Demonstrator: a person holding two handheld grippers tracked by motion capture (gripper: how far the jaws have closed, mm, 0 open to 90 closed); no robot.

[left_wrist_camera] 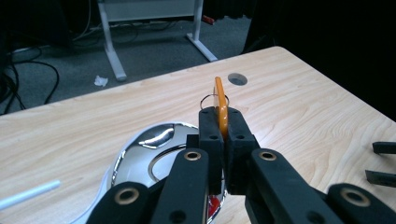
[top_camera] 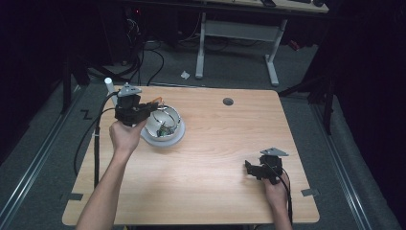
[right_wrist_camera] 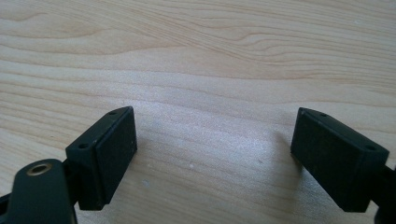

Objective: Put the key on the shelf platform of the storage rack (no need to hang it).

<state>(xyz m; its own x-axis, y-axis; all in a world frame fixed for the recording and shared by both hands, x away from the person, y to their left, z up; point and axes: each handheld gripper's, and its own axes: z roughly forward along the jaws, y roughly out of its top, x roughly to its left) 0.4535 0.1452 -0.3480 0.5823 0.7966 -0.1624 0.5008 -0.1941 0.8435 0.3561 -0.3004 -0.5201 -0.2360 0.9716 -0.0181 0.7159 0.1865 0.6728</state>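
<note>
My left gripper (left_wrist_camera: 220, 122) is shut on a flat orange tag (left_wrist_camera: 220, 106) that stands on edge between the pads, with a thin metal ring through its top. In the high view the left gripper (top_camera: 149, 108) hangs over the near-left rim of a shiny metal bowl (top_camera: 168, 116), the orange tag (top_camera: 156, 100) poking out of its jaws. The bowl (left_wrist_camera: 154, 148) lies right under the jaws and holds some small items I cannot make out. My right gripper (right_wrist_camera: 215, 154) stands open over bare wood, nothing between its pads. It rests low at the table's front right (top_camera: 251, 167).
The bowl sits on a white round base (top_camera: 178, 138). A white tube (top_camera: 109, 85) stands at the table's far left corner. A cable hole (top_camera: 228, 101) is at the back of the wooden table (top_camera: 215, 191). A desk frame stands on the floor beyond.
</note>
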